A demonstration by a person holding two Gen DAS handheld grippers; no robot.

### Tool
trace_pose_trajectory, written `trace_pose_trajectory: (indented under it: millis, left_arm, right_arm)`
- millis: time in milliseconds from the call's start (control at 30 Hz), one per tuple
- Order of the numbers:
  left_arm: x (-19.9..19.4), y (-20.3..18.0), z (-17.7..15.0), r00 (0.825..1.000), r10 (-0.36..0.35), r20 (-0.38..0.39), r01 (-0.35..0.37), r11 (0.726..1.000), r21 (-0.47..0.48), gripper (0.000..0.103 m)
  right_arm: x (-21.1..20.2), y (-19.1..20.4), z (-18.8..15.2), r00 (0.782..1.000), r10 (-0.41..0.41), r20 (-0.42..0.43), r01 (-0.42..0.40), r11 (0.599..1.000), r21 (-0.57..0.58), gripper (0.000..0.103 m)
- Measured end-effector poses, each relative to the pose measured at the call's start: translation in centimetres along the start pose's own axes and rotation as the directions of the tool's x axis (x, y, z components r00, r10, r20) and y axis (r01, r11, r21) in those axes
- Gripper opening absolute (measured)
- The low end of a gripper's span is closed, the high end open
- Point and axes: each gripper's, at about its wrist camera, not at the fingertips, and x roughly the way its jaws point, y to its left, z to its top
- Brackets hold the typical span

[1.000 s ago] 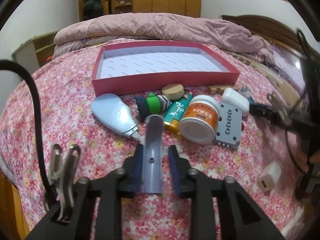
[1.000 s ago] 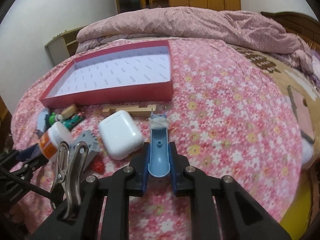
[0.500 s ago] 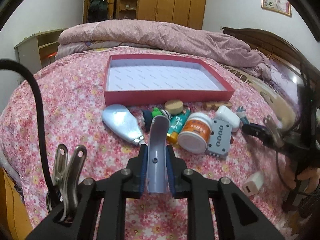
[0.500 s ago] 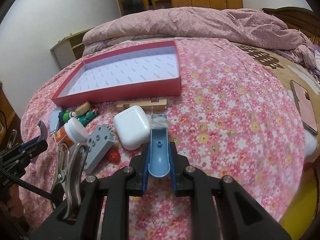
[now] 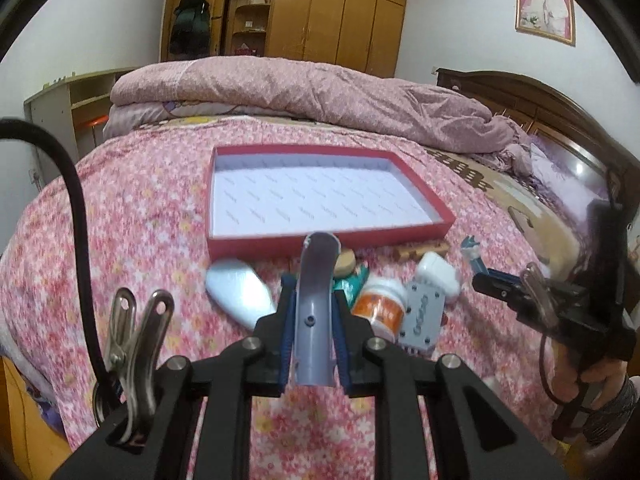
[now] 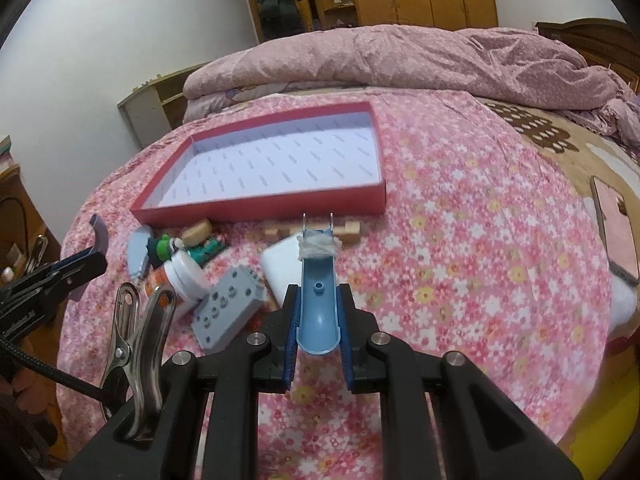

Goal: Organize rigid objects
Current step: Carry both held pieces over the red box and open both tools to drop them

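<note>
Left claw (image 5: 314, 320) clamped on a grey curved scoop piece (image 5: 316, 280). Right claw (image 6: 318, 312) clamped on a blue scoop piece (image 6: 319, 300). Red tray (image 6: 256, 206) on the bed (image 6: 460, 240). Just outside its near wall: orange-label jar (image 5: 378, 306), grey block (image 5: 420, 318), white case (image 5: 438, 276). From the jar, the tray lies at 11 o'clock.

Red box (image 5: 328, 240), pink floral bedspread (image 5: 152, 208)

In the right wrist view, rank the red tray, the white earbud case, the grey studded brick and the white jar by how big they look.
1. red tray, clearly largest.
2. white earbud case and grey studded brick: look alike; the case is partly hidden, so unranked.
3. white jar, smallest showing.
</note>
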Motion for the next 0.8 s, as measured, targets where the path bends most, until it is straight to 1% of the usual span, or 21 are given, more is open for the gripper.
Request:
trace_pose_trajectory:
  millis: [100, 233, 400, 633, 800]
  left_arm:
    - [0.1, -0.1, 1.9, 1.000, -0.007, 0.023, 0.006, 1.000, 0.012, 0.019]
    - [0.9, 0.3, 5.1, 0.999, 0.007, 0.050, -0.008, 1.000, 0.027, 0.019]
    - [2.7, 0.6, 7.7, 0.999, 0.010, 0.049, -0.011, 1.000, 0.015, 0.019]
    - [6.1, 1.2, 9.5, 0.999, 0.038, 0.017, -0.039, 0.999, 0.014, 0.019]
    - [8.9, 1.8, 9.6, 0.999, 0.037, -0.036, -0.038, 0.999, -0.018, 0.019]
  right_arm:
    - [-0.4, 0.1, 1.2, 1.000, 0.003, 0.016, -0.003, 1.000, -0.017, 0.018]
    - [-0.5, 0.2, 3.2, 0.999, 0.005, 0.033, -0.004, 0.999, -0.042, 0.018]
    - [0.8, 0.3, 5.9, 1.000, 0.006, 0.030, -0.004, 0.998, -0.064, 0.018]
    - [3.5, 0.1, 8.8, 1.000, 0.022, 0.000, -0.022, 0.999, -0.050, 0.018]
    - [5.8, -0.2, 9.8, 0.999, 0.018, -0.038, -0.020, 0.999, -0.039, 0.018]
